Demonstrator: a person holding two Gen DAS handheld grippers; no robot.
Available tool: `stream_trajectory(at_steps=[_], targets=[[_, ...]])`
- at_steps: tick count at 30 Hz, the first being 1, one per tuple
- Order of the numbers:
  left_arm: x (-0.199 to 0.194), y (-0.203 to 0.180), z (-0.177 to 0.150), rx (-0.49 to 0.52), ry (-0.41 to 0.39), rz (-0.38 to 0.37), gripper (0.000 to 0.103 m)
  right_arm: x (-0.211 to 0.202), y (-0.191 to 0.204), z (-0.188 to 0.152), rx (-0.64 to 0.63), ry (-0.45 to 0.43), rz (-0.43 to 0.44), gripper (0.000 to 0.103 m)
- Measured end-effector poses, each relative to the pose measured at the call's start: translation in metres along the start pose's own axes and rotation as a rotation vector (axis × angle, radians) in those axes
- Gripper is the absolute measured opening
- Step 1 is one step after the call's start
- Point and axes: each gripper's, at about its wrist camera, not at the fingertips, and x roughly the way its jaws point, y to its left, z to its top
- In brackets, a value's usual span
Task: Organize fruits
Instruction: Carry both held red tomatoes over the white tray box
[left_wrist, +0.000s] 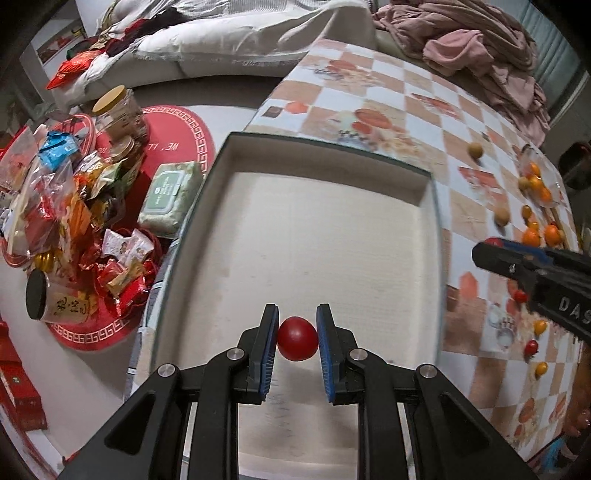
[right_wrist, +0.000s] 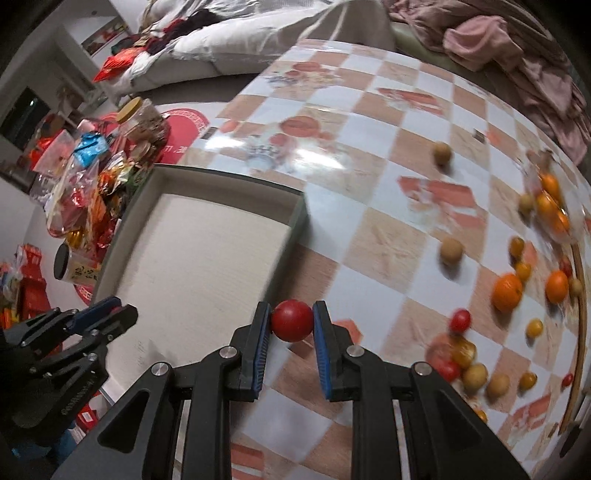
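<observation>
My left gripper (left_wrist: 297, 341) is shut on a red tomato (left_wrist: 297, 343) and holds it above the shallow white tray (left_wrist: 428, 173), near its front. My right gripper (right_wrist: 291, 321) is shut on another red tomato (right_wrist: 292, 320) above the checked tablecloth, just right of the tray's right wall (right_wrist: 291, 236). Loose fruit lies on the cloth to the right: oranges (right_wrist: 508, 291), brown longans (right_wrist: 450, 251), small red tomatoes (right_wrist: 460, 319) and yellow ones (right_wrist: 534, 328). The right gripper also shows at the right of the left wrist view (left_wrist: 491, 254).
The table (right_wrist: 332, 110) has a red and white checked cloth. A pink cloth heap (left_wrist: 480, 48) lies at its far right. Left of the table, snack packets and jars (left_wrist: 74, 192) and a wet-wipes pack (left_wrist: 170, 195) sit on a lower red-matted surface. A sofa stands behind.
</observation>
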Motion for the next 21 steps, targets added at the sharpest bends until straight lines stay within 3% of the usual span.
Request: stream_trajectory(at_steps=[10,21], targets=[[0.028,0.014,0.000,0.001,0.034,0.028,0.023,0.026,0.044,0.029,-0.058,0.014,0.039,0.025],[0.042,0.016,-0.008,0.035,0.037,0.036,0.023,0.066,0.064,0.039,-0.109,0.079,0.020,0.025]])
